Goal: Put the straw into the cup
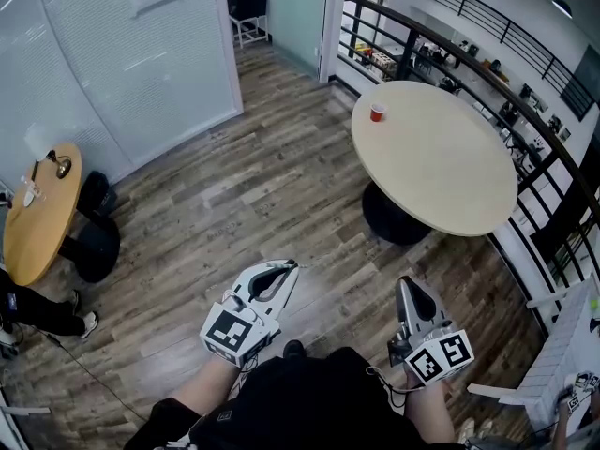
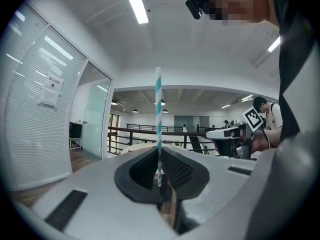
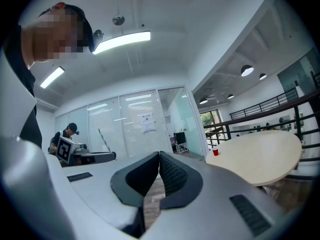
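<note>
Pinching the straw (image 2: 158, 119) is the one step that looks done. The left claw (image 2: 160, 158) has its jaws pressed on the lower end of it, and the striped teal-and-white tube stands upright above them in the left gripper view. The right claw (image 3: 159, 160) carries nothing, its jaws pressed together with no gap between the ribbed pads.

The cup (image 1: 378, 112) (small and red) sits near the far edge of the round, pale bench (image 1: 441, 172), well apart from both claws. In the head view the left claw (image 1: 278, 275) and the right claw (image 1: 410, 289) are both held close to the person's body, over the wooden floor (image 1: 272, 195) rather than over the bench. The right gripper view shows the cup (image 3: 215, 152) as a small spot on the bench top.

By my reckoning the task is in its early part. The straw is in hand, but the walk to the bench, lining the straw's lower end over the cup's mouth and letting it drop in are all left to do. The cup looks light, so the free claw may need to steady it.
</note>
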Demonstrator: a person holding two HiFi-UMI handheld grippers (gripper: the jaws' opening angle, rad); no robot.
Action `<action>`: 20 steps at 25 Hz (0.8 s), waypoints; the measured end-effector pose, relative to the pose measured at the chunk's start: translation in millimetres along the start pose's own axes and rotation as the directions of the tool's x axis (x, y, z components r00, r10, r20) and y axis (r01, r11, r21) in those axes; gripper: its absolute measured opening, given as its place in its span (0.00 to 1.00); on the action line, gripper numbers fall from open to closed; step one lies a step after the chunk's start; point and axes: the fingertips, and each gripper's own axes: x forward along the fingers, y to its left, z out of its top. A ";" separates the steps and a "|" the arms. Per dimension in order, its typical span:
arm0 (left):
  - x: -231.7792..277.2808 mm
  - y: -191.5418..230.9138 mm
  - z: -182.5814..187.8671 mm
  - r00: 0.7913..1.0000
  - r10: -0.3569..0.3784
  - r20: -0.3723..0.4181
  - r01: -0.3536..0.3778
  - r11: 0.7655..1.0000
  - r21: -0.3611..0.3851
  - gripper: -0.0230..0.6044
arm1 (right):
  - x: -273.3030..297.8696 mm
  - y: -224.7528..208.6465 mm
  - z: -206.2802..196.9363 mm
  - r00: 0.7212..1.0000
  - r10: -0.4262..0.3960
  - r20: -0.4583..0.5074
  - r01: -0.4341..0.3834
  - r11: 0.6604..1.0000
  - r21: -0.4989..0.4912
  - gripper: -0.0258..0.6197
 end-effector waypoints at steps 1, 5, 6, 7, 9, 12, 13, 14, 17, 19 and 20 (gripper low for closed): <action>-0.5 2.9 0.9 1.000 -0.005 -0.008 0.005 1.000 0.000 0.08 | 2.9 1.7 1.2 1.000 0.000 -0.001 0.000 1.000 0.001 0.07; 4.6 17.4 -0.9 1.000 -0.021 -0.021 0.021 1.000 -0.004 0.08 | 14.6 0.2 -1.1 1.000 -0.013 -0.008 0.013 1.000 0.008 0.07; 7.3 20.4 -1.0 0.999 -0.024 -0.021 0.024 1.000 -0.002 0.08 | 17.4 -2.1 -2.7 1.000 -0.017 -0.010 0.017 1.000 0.008 0.07; 10.7 23.2 -0.9 0.999 -0.026 -0.022 0.026 1.000 0.001 0.08 | 20.2 -5.1 -4.2 1.000 -0.020 -0.012 0.020 1.000 0.010 0.07; 19.3 28.1 -0.6 0.999 -0.026 -0.022 0.026 1.000 0.000 0.08 | 26.1 -13.2 -6.3 1.000 -0.026 -0.013 0.026 0.999 0.018 0.07; 33.3 34.3 -0.3 0.999 -0.027 -0.028 0.027 1.000 -0.007 0.08 | 37.8 -27.6 -6.5 0.999 -0.031 -0.013 0.032 0.999 0.037 0.07; 38.6 37.3 -1.2 0.999 -0.027 -0.034 0.026 1.000 -0.007 0.08 | 42.9 -32.6 -6.4 0.999 -0.030 -0.013 0.031 0.999 0.042 0.07; 44.9 41.0 -2.6 0.999 -0.026 -0.039 0.025 1.000 -0.009 0.08 | 48.7 -38.5 -6.5 1.000 -0.029 -0.013 0.029 0.998 0.046 0.07; 70.6 55.0 -6.0 0.999 -0.021 -0.046 0.020 1.000 -0.023 0.08 | 69.2 -63.8 -8.1 0.999 -0.030 -0.018 0.031 0.998 0.060 0.07; 90.9 63.5 -5.3 0.999 -0.020 -0.048 0.019 0.999 -0.026 0.08 | 83.3 -84.0 -7.6 0.999 -0.033 -0.023 0.034 0.997 0.071 0.07; 102.0 67.7 -3.6 0.999 -0.020 -0.048 0.019 1.000 -0.023 0.08 | 90.4 -94.4 -5.9 0.999 -0.034 -0.023 0.035 0.997 0.075 0.07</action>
